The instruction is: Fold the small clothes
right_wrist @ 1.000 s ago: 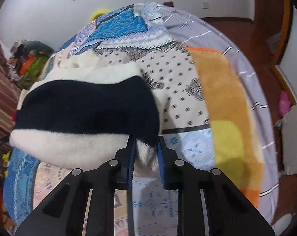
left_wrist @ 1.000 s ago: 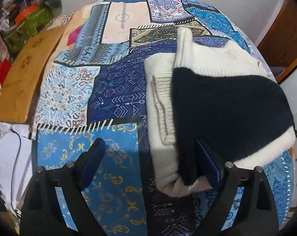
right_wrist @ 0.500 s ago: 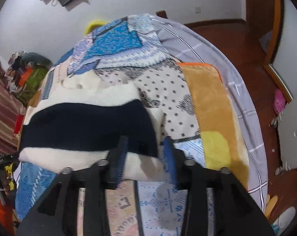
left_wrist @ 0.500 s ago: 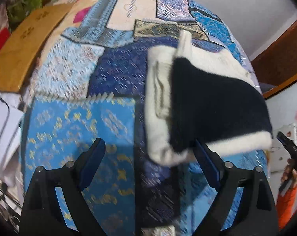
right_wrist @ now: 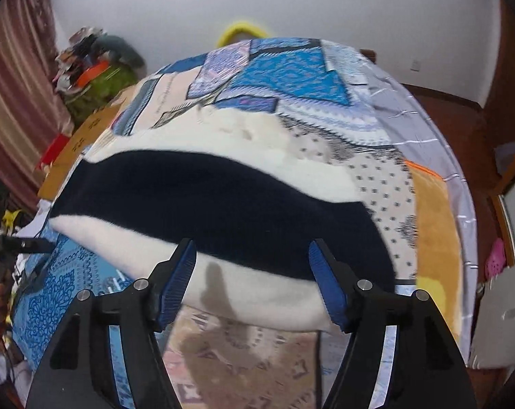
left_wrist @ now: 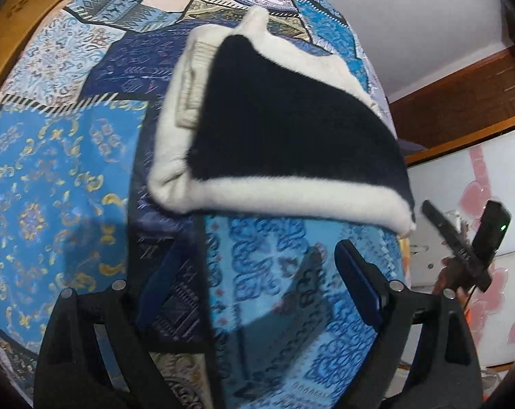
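A folded cream and navy knit sweater [left_wrist: 291,136] lies on the patchwork bedspread [left_wrist: 53,177]; it also shows in the right wrist view [right_wrist: 223,204]. My left gripper [left_wrist: 254,279] is open and empty, held back from the sweater's near cream edge. My right gripper [right_wrist: 252,266] is open and empty, its fingertips [right_wrist: 186,255] just over the sweater's near cream edge. The right gripper also appears at the right edge of the left wrist view [left_wrist: 462,248].
An orange blanket [right_wrist: 435,238] lies right of the sweater. A wooden board [left_wrist: 15,24] runs along the bed's left side. A heap of clutter [right_wrist: 97,68] stands by the striped curtain. A wooden door [left_wrist: 462,95] is behind the bed.
My right gripper has opened and let go of the sweater's corner, then drawn back. My left gripper has pulled back from the sweater, staying open.
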### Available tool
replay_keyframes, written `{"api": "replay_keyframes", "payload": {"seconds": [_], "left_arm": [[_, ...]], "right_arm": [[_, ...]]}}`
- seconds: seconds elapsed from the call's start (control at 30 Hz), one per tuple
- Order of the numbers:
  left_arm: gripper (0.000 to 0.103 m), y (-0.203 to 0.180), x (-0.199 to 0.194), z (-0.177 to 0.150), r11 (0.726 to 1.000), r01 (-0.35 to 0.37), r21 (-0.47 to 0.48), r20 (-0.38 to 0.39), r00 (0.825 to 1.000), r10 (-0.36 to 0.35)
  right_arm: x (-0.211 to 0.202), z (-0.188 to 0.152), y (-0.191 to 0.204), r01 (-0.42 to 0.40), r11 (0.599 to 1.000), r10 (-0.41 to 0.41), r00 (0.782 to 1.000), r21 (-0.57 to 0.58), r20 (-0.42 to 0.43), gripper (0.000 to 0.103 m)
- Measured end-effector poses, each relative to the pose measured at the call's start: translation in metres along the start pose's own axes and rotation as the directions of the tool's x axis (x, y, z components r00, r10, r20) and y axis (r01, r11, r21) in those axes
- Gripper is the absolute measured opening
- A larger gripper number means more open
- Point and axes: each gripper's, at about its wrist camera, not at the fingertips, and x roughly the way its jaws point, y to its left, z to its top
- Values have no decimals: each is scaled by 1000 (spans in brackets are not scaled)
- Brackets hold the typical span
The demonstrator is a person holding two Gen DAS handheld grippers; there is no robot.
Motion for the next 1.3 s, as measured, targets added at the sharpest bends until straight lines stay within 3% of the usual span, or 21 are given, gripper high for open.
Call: {"api": "replay_keyframes", "payload": {"seconds": [0.3, 0.47, 0.6, 0.63, 0.7, 0.77, 0.87, 1.13, 1.3], "left_arm": [[92, -5, 18, 29, 996, 48, -70, 35, 998, -46], [92, 2, 29, 55, 979, 91, -181, 65, 995, -81], [91, 10, 36, 73, 961, 92, -262, 99, 993, -69], [88, 12, 35, 76, 958, 92, -273, 107, 992, -64], [70, 16, 34, 79, 957, 60, -282, 119, 993, -27], [41, 16, 36, 84, 964, 44, -261, 121, 993, -13], [29, 18, 32, 85, 965, 64, -255, 143, 989, -28], [26, 10, -4, 98, 981, 23, -191, 227, 974, 22], [26, 24, -44, 113, 974, -26, -226, 305, 948, 96]], "right_arm": [[28, -1, 10, -7, 1000, 8, 998, 6, -63, 65], [32, 0, 9, -16, 1000, 17, 997, 19, -69, 69], [35, 0, 9, -21, 1000, 22, 997, 21, -75, 70], [35, 0, 9, -22, 1000, 23, 997, 22, -75, 70], [35, 0, 8, -26, 999, 28, 997, 28, -74, 70], [35, 0, 8, -29, 999, 32, 997, 35, -74, 70], [33, 0, 8, -35, 999, 37, 997, 39, -73, 70], [23, 4, 9, -36, 999, 37, 998, 21, -54, 70], [13, 9, 5, -49, 998, 50, 999, 29, -19, 70]]}}
